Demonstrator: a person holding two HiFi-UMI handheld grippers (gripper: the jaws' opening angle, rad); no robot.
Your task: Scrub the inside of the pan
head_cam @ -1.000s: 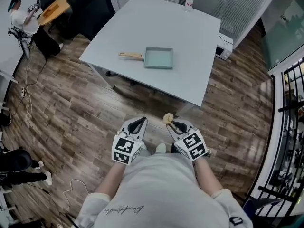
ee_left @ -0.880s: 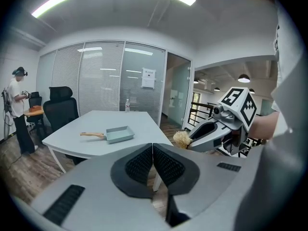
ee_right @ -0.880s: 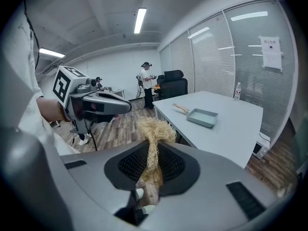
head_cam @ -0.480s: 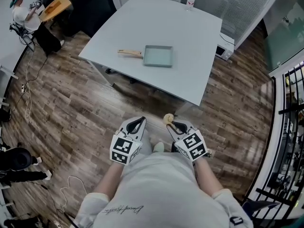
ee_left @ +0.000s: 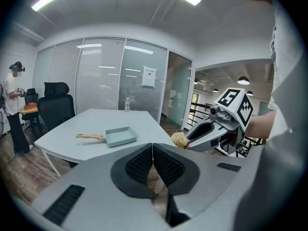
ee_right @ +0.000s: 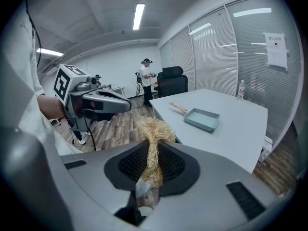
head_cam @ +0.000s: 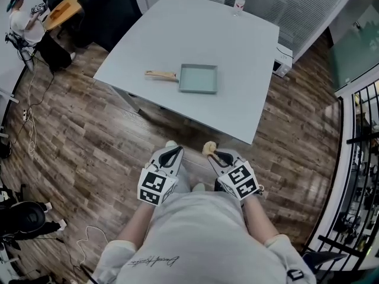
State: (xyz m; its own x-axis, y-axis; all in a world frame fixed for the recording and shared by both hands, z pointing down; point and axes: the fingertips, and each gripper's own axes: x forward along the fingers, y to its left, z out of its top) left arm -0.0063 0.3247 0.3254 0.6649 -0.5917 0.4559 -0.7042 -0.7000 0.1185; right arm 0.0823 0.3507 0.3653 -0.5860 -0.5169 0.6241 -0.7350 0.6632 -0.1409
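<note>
- The pan (head_cam: 198, 78), pale green with a wooden handle, lies on the grey table (head_cam: 237, 52), well apart from both grippers.
- The right gripper (head_cam: 214, 154) is clamped on a straw-coloured scrubber (ee_right: 153, 134), its tuft poking past the tips.
- The left gripper (head_cam: 170, 154) has its jaws closed together with nothing between them.

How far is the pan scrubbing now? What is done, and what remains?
Done: the right gripper is shut on the straw-coloured scrubber, so the tool is in its grip. In hand: the approach; both grippers are over the floor, short of the table, and the left gripper is shut and empty. Left: reach the pan on the table and scrub its inside; nothing touches it now.
</note>
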